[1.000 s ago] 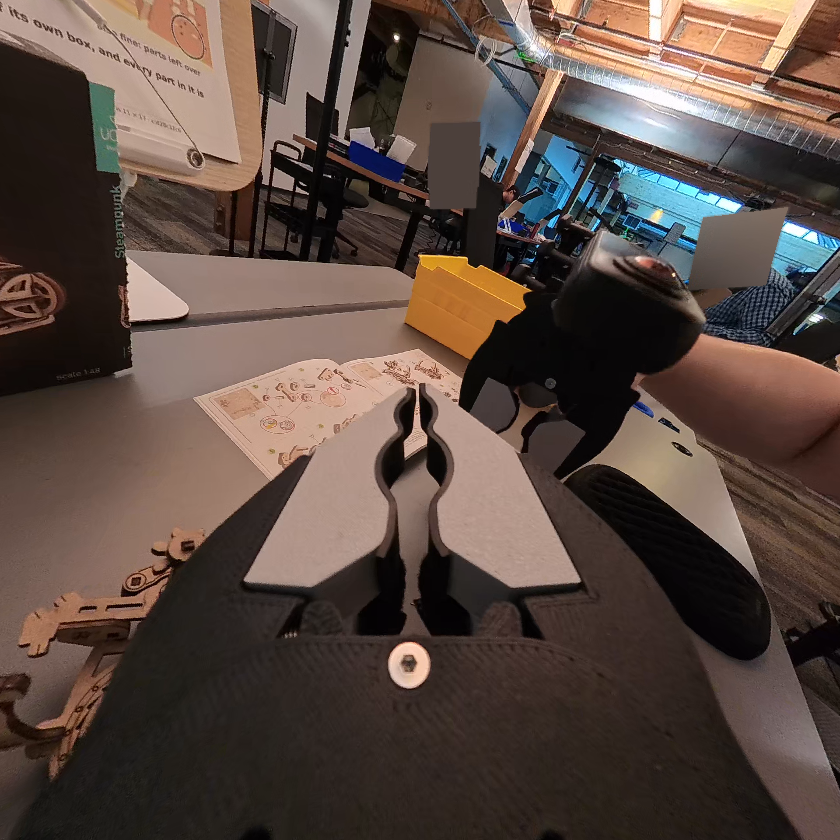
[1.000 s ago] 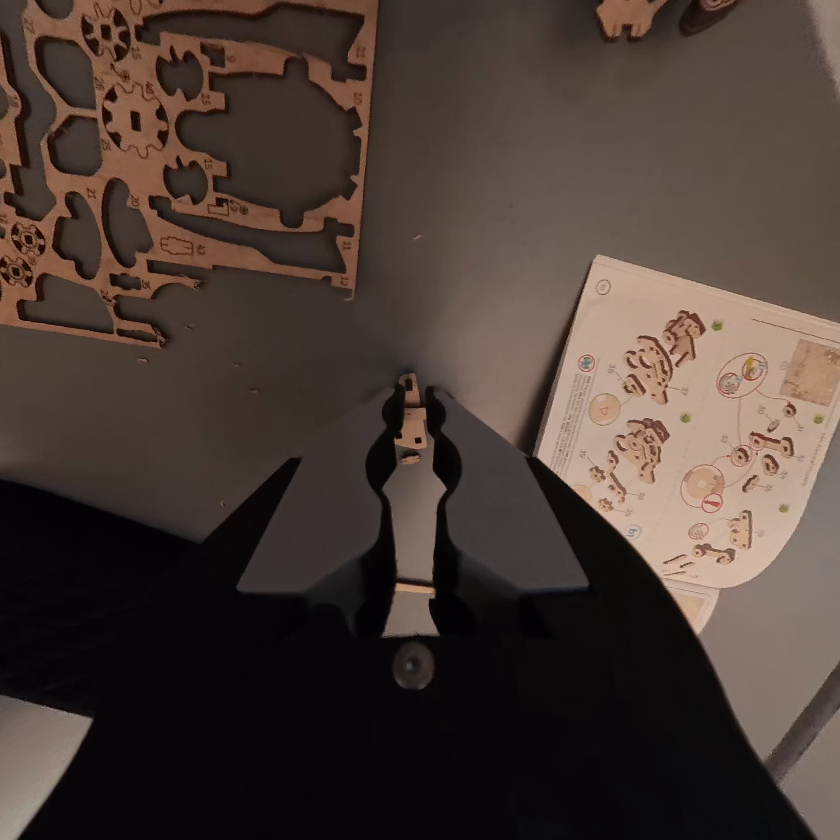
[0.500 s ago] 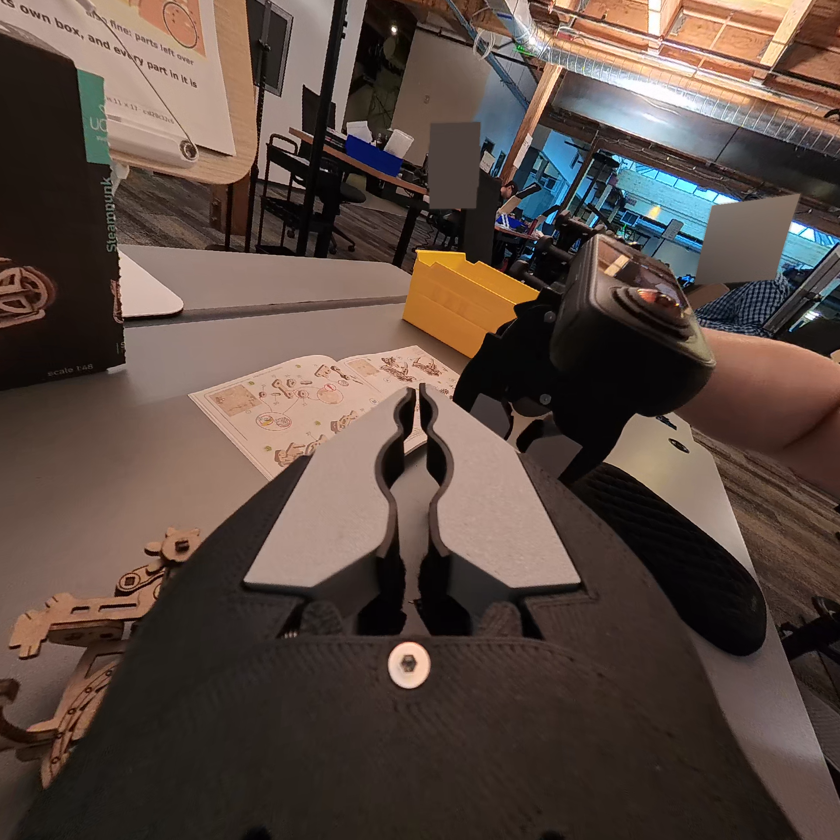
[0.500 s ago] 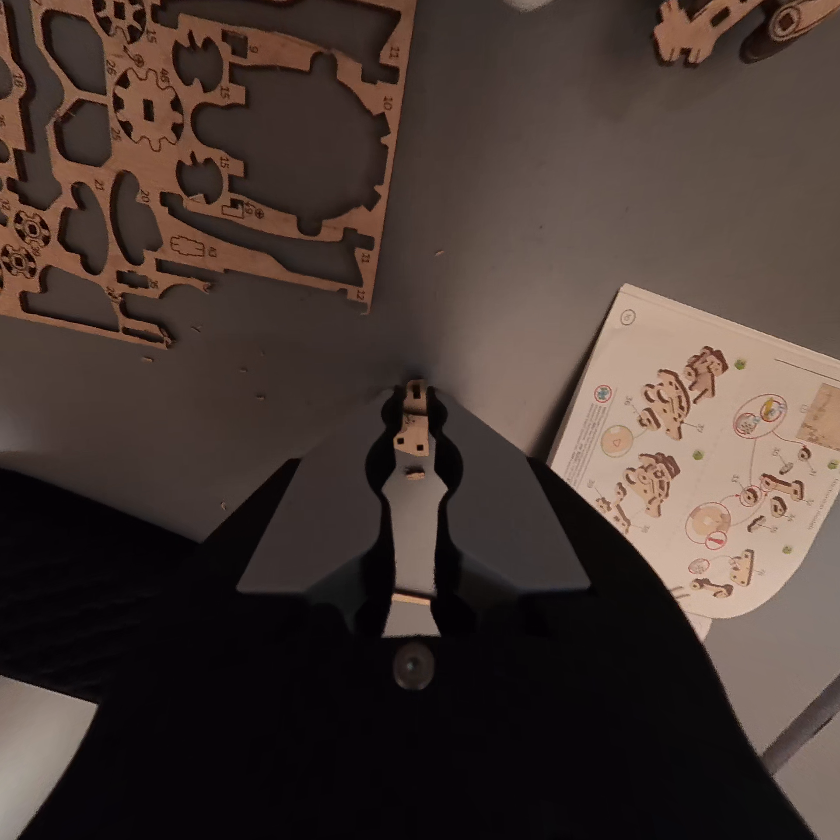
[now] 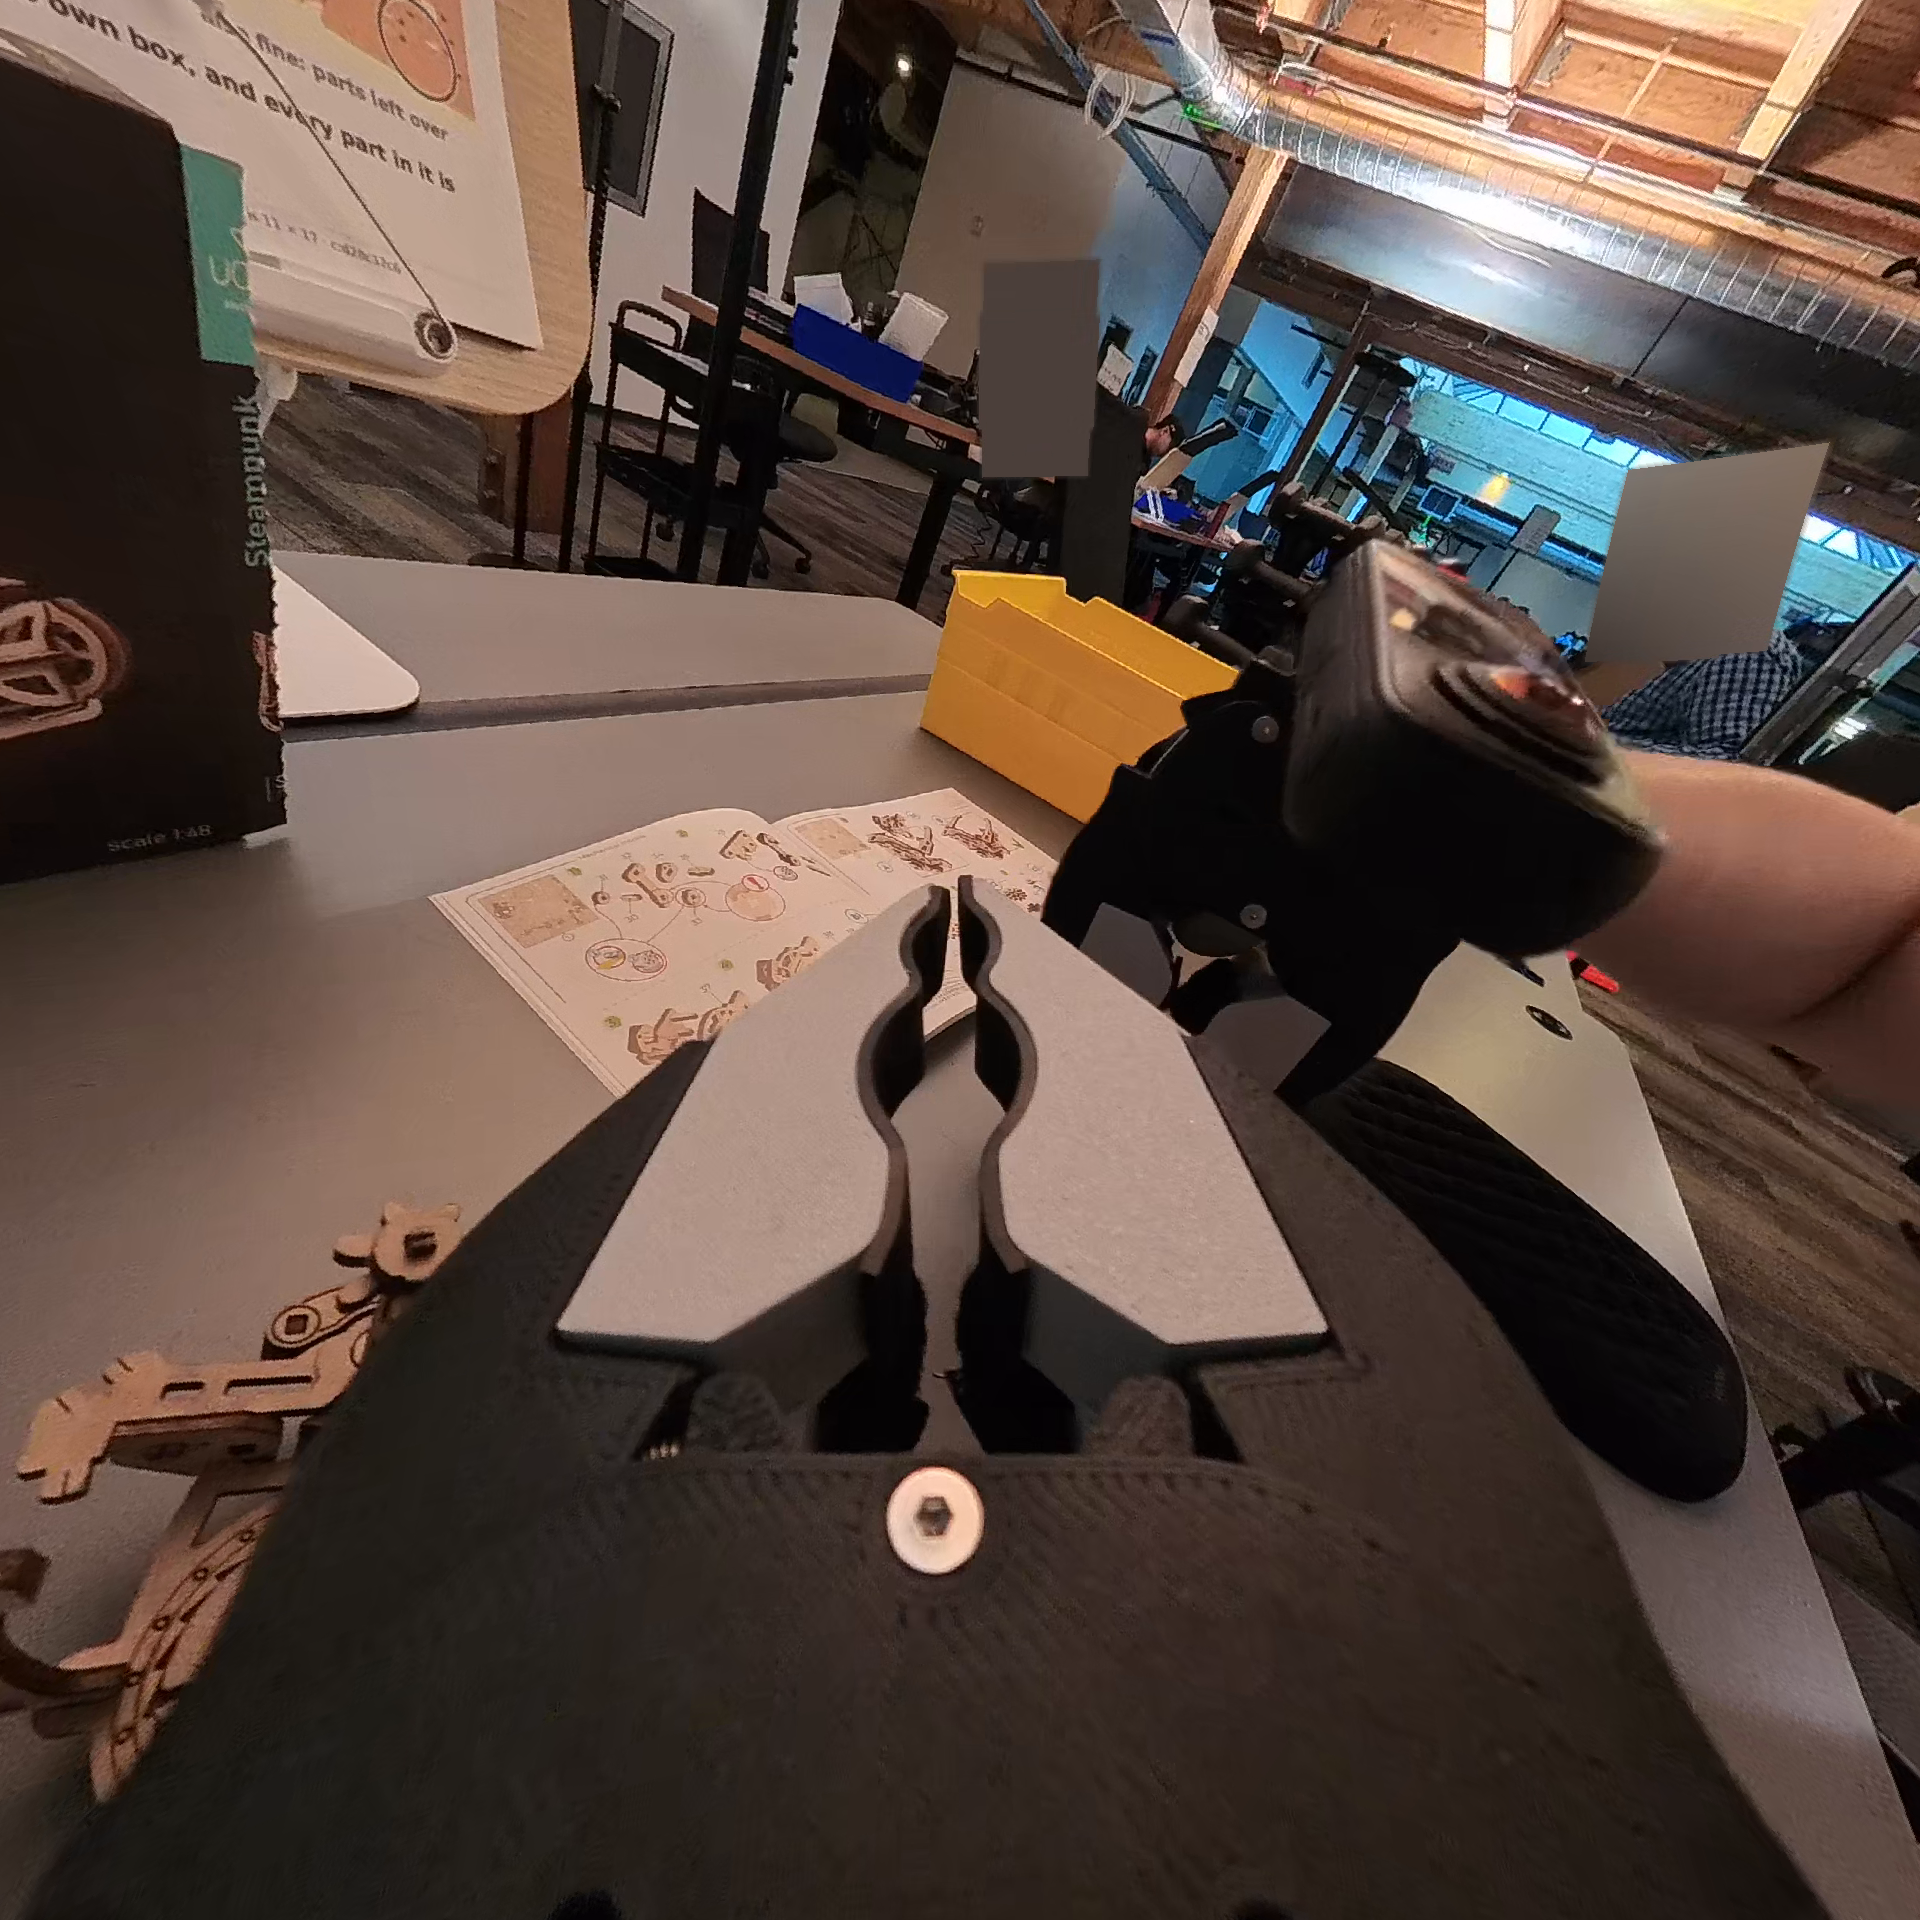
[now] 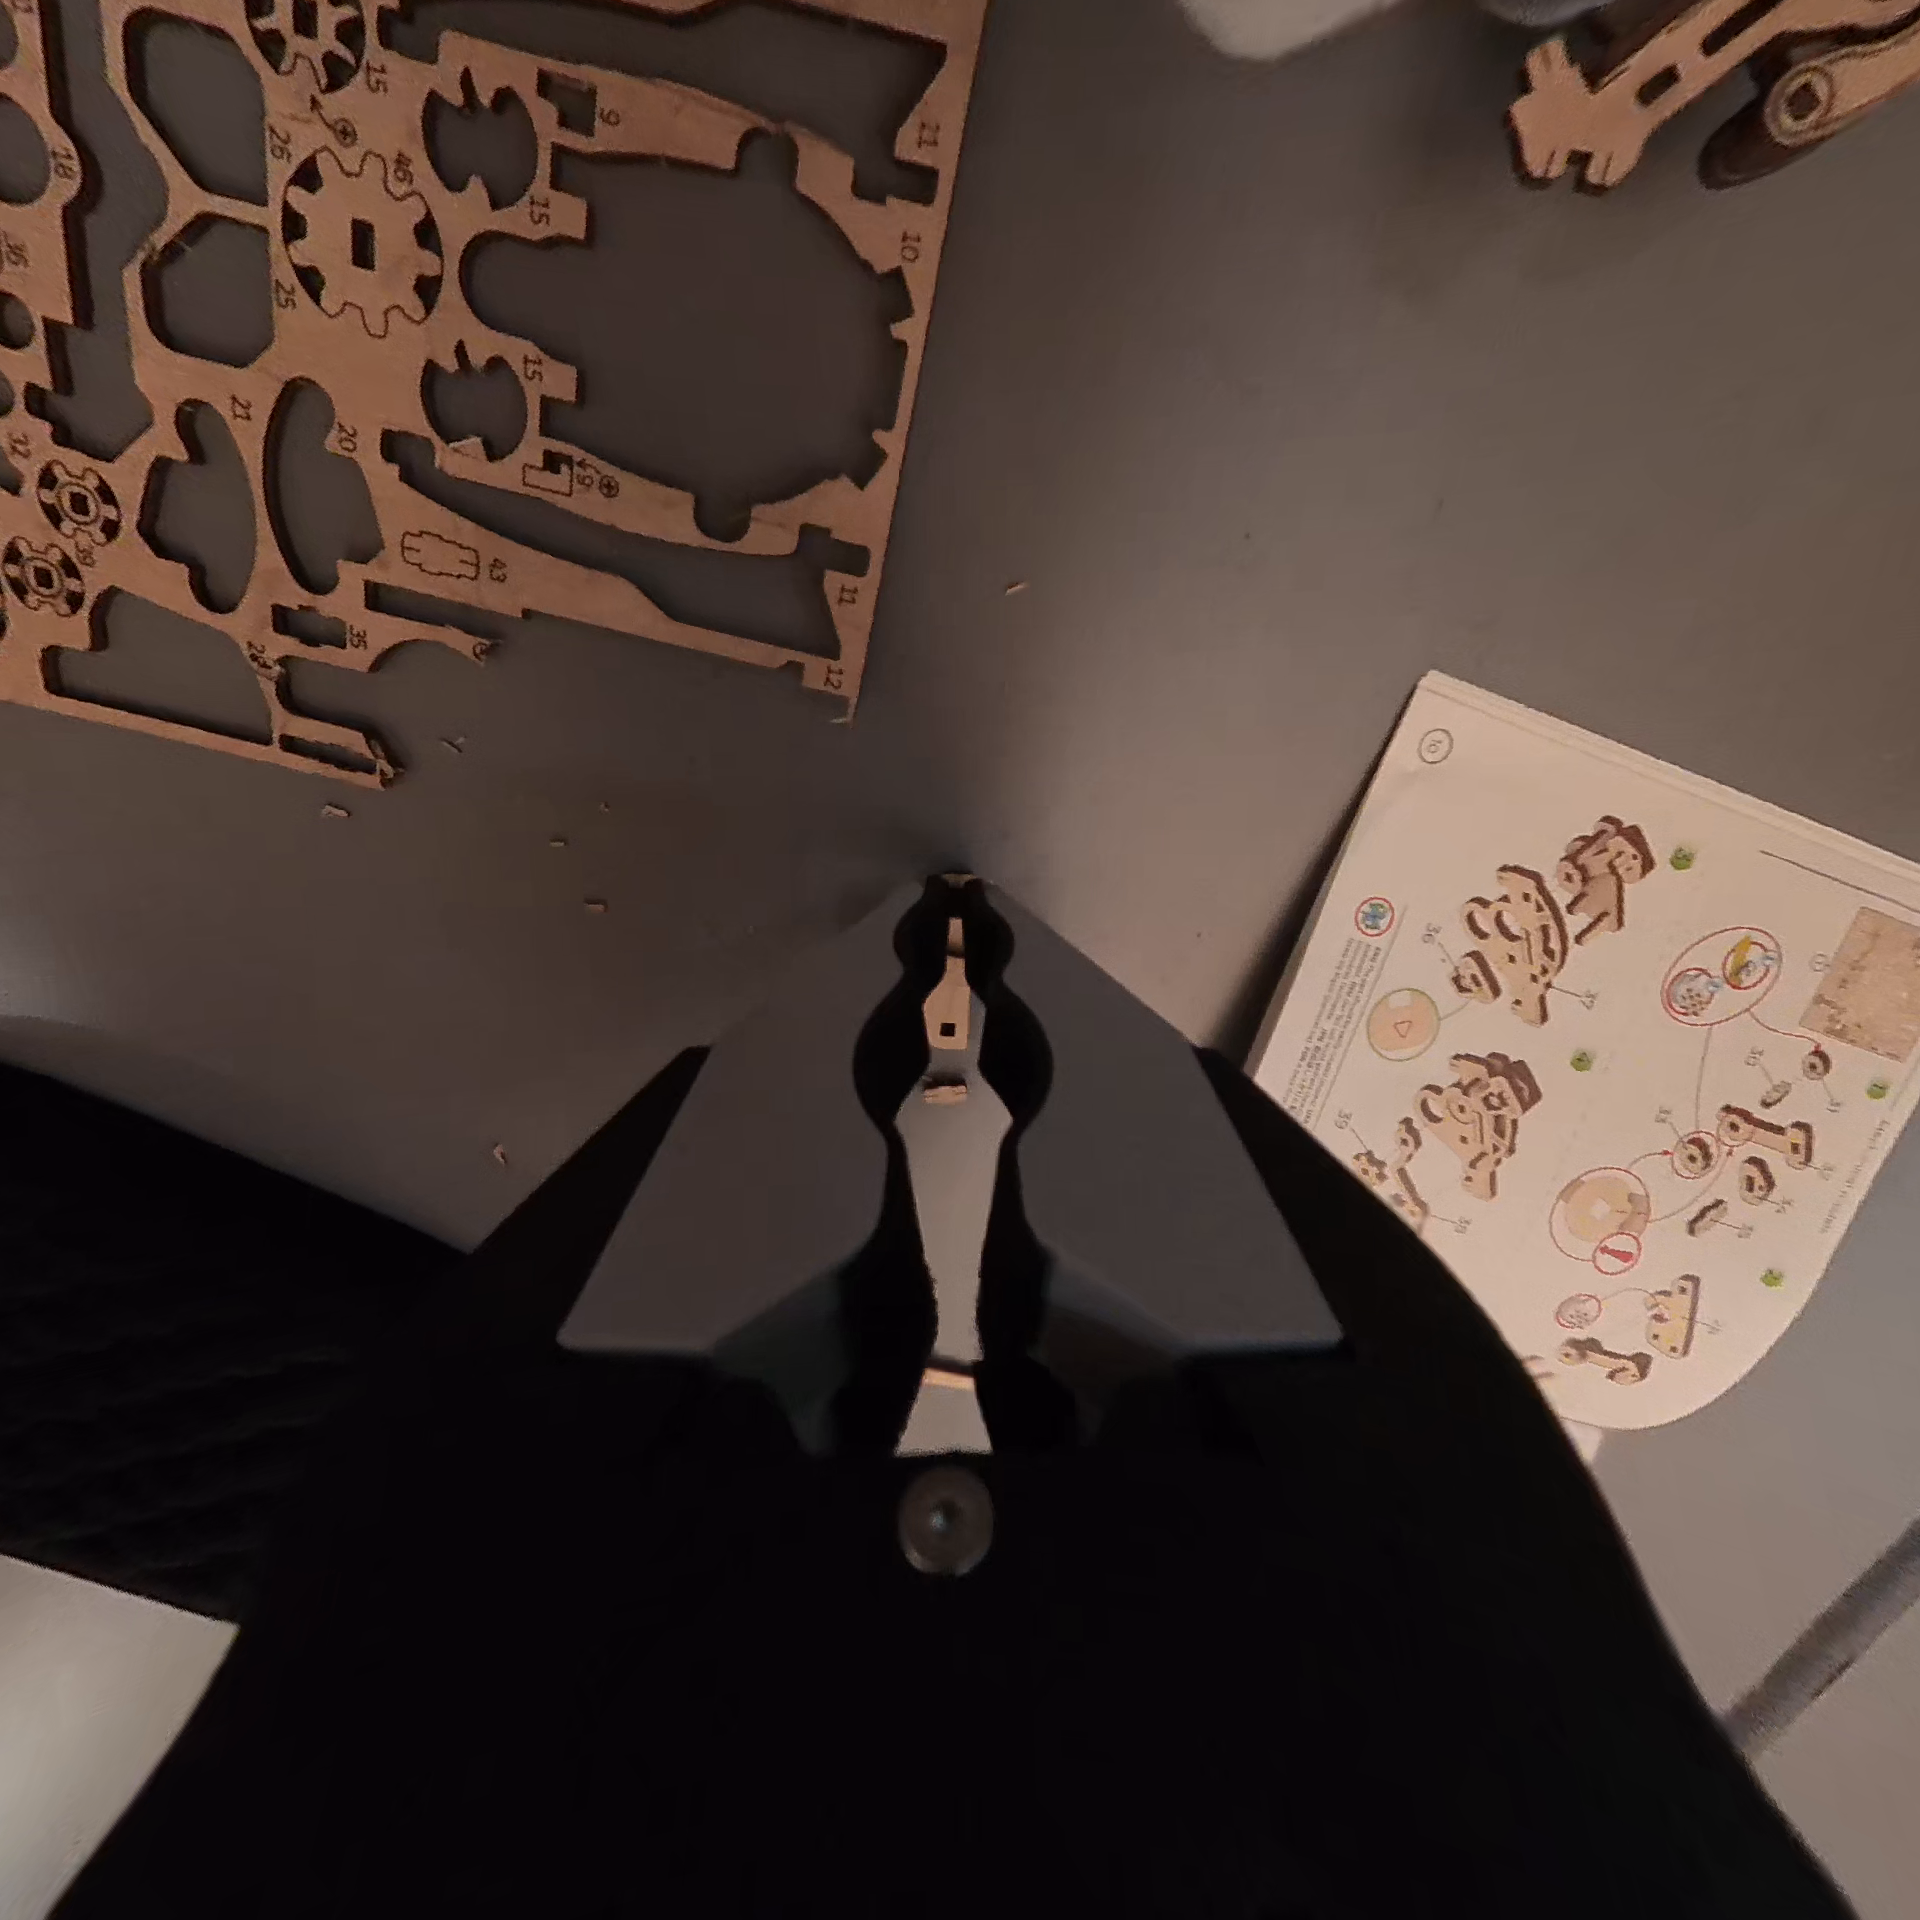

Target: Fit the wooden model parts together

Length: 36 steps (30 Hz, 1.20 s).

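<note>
Grey tabletop fills the right wrist view, seen from above. Nearest to the lens, the right gripper is clenched on a small wooden part — a thin flat piece with a square hole, pinched near the fingertips and running back between the fingers. A smaller wooden bit sits just behind it in the gap; whether it belongs to the same piece I cannot tell. Beyond the tips lies the punched-out parts sheet, most of its cut-outs already empty, and to the right the open instruction booklet. Far at the top edge is the half-built wooden model.

From the left wrist view, the left gripper is closed to a thin slit and carries nothing. The model lies on the table at its lower left, partly hidden by the gripper body, with the right gripper hanging above the table ahead — well apart from the model. Behind stand a dark kit box and a yellow bin.

The step in hand looks like carrying a freed part to the assembly. Next would probably be steadying the model with the empty gripper, then lining up the part with its slot; a thin piece gripped so near its end could twist or slip.
</note>
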Available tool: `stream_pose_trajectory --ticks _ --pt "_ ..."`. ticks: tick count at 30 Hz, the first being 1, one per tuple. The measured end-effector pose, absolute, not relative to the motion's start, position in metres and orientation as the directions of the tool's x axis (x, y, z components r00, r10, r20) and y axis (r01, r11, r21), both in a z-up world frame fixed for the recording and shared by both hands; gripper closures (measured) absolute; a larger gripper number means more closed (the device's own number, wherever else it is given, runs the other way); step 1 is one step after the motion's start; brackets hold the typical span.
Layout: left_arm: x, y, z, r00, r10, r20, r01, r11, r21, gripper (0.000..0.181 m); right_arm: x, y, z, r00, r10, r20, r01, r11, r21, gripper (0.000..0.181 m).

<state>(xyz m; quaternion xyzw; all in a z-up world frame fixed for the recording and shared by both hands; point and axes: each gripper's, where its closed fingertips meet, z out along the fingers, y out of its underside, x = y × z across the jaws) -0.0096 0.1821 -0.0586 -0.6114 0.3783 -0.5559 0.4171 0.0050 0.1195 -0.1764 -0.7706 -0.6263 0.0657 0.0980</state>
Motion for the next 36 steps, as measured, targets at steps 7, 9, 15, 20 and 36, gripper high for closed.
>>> stream_pose_trajectory --ticks 7,9,15,20,36 --pt "-0.01 0.181 -0.058 0.092 -0.925 0.368 0.002 -0.37 -0.929 0.181 0.005 0.12 -0.177 0.186 0.982 0.031 0.964 -0.176 -0.198 0.18" --pt "-0.009 0.181 -0.059 0.09 -0.926 0.367 -0.002 -0.369 -0.93 0.181 0.005 0.12 -0.177 0.203 0.979 0.021 0.959 -0.195 -0.208 0.18" --pt "-0.011 0.183 -0.059 0.096 -0.924 0.371 0.005 -0.373 -0.928 0.181 -0.002 0.128 -0.166 0.312 0.949 0.045 0.878 -0.27 -0.396 0.158" --pt "-0.009 0.181 -0.059 0.089 -0.925 0.369 0.001 -0.371 -0.929 0.181 0.024 0.122 -0.14 0.373 0.92 0.119 0.827 -0.271 -0.492 0.172" --pt "-0.009 0.18 -0.06 0.075 -0.918 0.389 -0.003 -0.39 -0.921 0.181 0.016 0.116 -0.179 0.454 0.891 -0.017 0.751 -0.393 -0.53 0.164"
